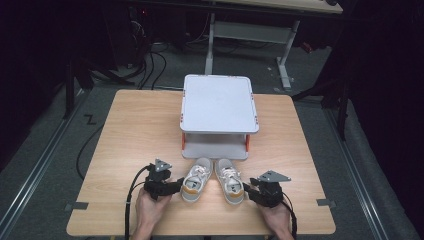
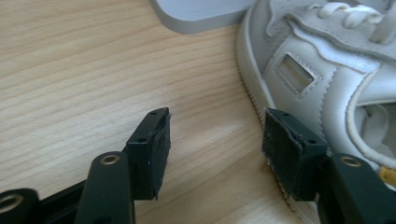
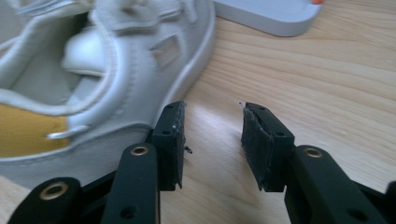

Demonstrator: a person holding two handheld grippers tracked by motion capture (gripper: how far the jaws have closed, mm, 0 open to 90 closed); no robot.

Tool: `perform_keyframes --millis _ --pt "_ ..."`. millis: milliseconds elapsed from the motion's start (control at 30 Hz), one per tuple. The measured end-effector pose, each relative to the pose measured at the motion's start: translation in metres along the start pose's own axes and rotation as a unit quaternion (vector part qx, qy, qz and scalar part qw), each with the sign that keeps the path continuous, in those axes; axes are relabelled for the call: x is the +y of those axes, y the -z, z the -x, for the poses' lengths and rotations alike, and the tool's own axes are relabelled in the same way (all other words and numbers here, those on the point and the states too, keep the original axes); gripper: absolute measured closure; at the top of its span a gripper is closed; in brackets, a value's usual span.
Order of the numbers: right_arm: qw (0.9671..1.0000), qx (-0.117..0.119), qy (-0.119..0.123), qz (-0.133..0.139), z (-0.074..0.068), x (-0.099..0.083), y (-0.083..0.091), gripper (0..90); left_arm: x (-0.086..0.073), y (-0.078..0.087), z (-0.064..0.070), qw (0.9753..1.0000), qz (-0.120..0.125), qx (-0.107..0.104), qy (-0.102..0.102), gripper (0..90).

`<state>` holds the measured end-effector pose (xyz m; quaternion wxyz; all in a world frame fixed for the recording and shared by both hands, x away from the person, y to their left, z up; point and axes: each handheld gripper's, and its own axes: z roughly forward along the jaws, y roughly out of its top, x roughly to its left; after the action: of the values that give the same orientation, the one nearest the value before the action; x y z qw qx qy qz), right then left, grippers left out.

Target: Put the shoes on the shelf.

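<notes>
Now you are holding the left gripper (image 1: 176,186) and right gripper (image 1: 248,189) beside two white sneakers (image 1: 214,180) on the counter (image 1: 135,130). Both sets of fingers are sitting apart, gripping nothing.

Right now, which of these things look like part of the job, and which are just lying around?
Likely in the job:
- left shoe
- right shoe
- grey two-tier shelf
- left gripper, fingers open
- right gripper, fingers open

Just lying about:
- floor cables
- far desk frame
</notes>
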<state>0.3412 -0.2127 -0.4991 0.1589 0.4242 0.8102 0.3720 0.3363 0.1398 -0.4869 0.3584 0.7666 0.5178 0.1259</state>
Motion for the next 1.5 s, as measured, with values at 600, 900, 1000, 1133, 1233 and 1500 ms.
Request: perform_keyframes --millis 600,900,1000,1133,1233,1500 --pt "0.9998 0.019 0.005 -0.001 -0.013 0.005 -0.005 58.4 0.005 -0.017 0.016 0.9967 -0.013 -0.069 -0.041 41.4" --pt "0.9997 -0.004 -0.013 -0.018 -0.009 0.009 0.01 54.3 0.015 -0.003 -0.003 0.9993 0.008 -0.015 -0.034 30.8" --pt "0.9997 0.003 -0.024 0.001 -0.01 0.014 0.022 54.6 0.026 -0.005 -0.009 0.999 0.015 0.017 -0.038 30.0" --pt "0.9987 0.035 -0.023 0.028 -0.02 0.027 0.037 54.1 0.038 -0.009 -0.018 0.9973 0.038 0.052 -0.034 31.2" --pt "0.9974 0.063 -0.022 0.028 -0.033 0.039 0.043 53.7 0.047 -0.013 -0.024 0.9968 0.045 0.062 -0.026 33.0" --pt "0.9959 0.09 0.002 -0.003 -0.062 0.061 0.034 56.7 0.073 -0.027 -0.031 0.9934 0.071 0.088 -0.016 36.0"
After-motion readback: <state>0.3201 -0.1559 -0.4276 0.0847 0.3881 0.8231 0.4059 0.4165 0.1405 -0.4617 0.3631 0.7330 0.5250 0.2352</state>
